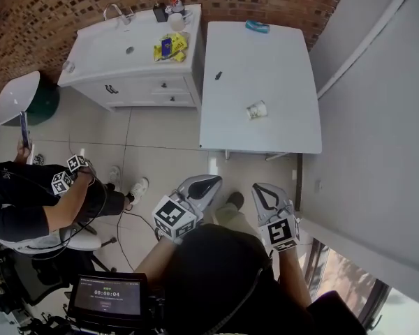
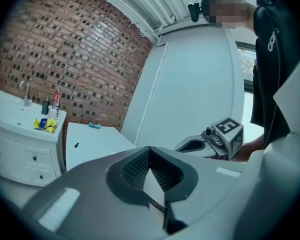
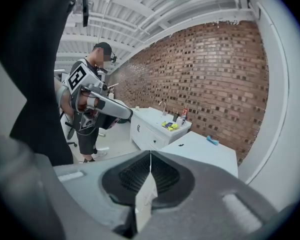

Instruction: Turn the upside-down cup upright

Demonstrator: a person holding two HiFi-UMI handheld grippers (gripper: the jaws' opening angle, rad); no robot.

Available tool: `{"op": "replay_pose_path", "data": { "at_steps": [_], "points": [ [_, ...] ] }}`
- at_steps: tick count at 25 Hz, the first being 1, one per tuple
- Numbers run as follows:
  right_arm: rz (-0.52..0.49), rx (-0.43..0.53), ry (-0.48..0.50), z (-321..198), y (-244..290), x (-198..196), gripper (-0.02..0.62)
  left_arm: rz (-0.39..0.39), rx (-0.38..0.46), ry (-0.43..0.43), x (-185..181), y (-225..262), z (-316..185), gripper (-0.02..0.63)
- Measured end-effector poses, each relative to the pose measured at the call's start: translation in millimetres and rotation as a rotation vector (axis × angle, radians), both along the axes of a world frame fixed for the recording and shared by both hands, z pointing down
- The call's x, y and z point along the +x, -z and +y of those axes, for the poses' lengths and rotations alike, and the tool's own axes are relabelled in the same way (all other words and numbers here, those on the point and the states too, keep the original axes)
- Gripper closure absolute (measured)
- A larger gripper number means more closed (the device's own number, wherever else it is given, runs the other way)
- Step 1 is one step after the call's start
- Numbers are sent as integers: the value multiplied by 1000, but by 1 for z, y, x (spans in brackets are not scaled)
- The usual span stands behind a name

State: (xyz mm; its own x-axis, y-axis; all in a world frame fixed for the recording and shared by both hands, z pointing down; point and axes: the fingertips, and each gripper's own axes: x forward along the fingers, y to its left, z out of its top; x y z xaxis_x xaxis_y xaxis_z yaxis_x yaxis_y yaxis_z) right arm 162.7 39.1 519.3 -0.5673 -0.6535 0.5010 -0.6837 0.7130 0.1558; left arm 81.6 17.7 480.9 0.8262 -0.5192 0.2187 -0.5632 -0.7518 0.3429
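Observation:
A small pale paper cup sits on the white table, right of its middle; I cannot tell which way up it is from here. My left gripper and right gripper hang side by side over the floor, short of the table's near edge and well apart from the cup. The left gripper has its jaws closed tip to tip with nothing between them. The right gripper is shut and empty too. Neither gripper view shows the cup.
A white vanity with a sink stands left of the table and carries yellow packets and bottles. A small black item and a blue item lie on the table. Another person sits at the left. A wall runs along the right.

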Motion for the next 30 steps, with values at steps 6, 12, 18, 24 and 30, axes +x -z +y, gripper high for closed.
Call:
{"op": "replay_pose_path", "data": {
  "at_steps": [6, 12, 18, 24, 30],
  "points": [
    [4, -15, 13, -31, -7, -8, 602, 2, -13, 24, -13, -5, -25, 592],
    [22, -18, -45, -62, -14, -17, 598, 28, -24, -13, -23, -15, -55, 592],
    [46, -15, -117, -104, -6, -49, 578, 61, -21, -43, -57, -8, -93, 592],
    [42, -22, -148, -134, -6, -67, 561, 64, -16, -35, -81, -8, -123, 592],
    [76, -29, -252, -166, -13, -69, 531, 76, -32, -59, -107, -12, -146, 592]
  ]
}}
